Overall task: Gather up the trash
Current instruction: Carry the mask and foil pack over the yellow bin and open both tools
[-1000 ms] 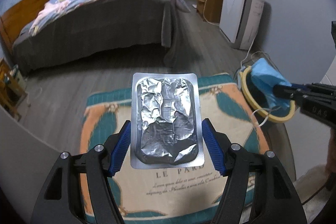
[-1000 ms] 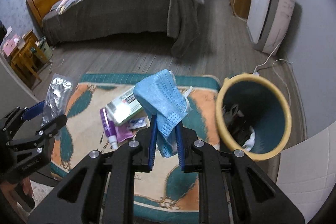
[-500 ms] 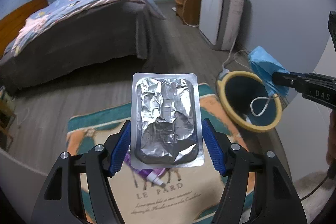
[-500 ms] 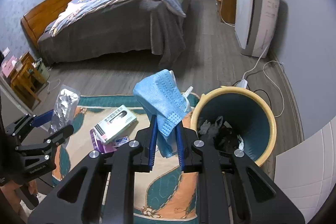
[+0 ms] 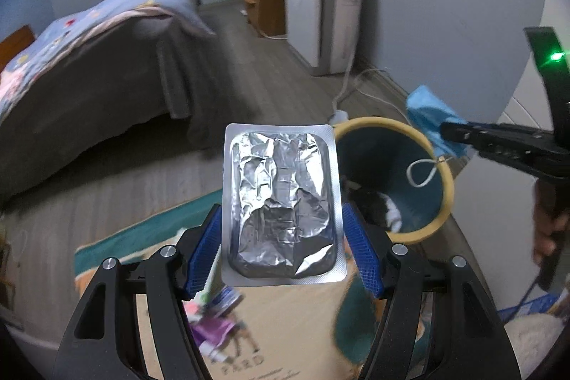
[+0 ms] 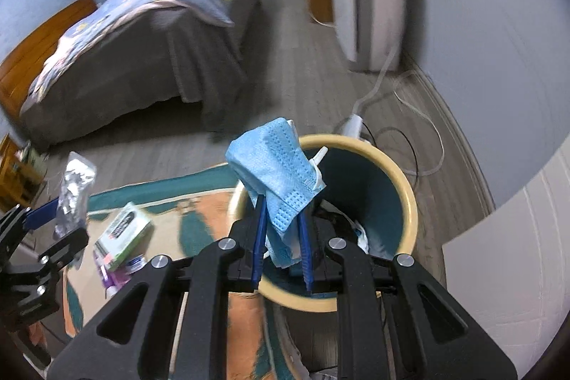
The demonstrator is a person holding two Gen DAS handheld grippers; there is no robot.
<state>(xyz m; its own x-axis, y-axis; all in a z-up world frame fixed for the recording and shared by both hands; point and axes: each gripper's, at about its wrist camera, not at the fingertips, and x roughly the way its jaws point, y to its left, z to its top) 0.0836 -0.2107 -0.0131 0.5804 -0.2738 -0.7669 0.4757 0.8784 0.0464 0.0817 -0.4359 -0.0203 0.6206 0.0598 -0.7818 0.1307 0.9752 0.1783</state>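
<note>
Currently a foil blister pack (image 5: 281, 202) is clamped widely in the left tongs (image 5: 281, 244), while a blue face mask (image 6: 281, 177) is pinched by the nearly closed right tongs (image 6: 281, 237) over the bin (image 6: 409, 202) at twelve o'clock.

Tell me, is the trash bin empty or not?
Not empty. The trash bin already holds dark and white scraps at its bottom, seen in both views.

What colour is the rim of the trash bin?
The trash bin's rim is pale yellow and its inside is dark teal; the right wrist view shows this best.
</note>
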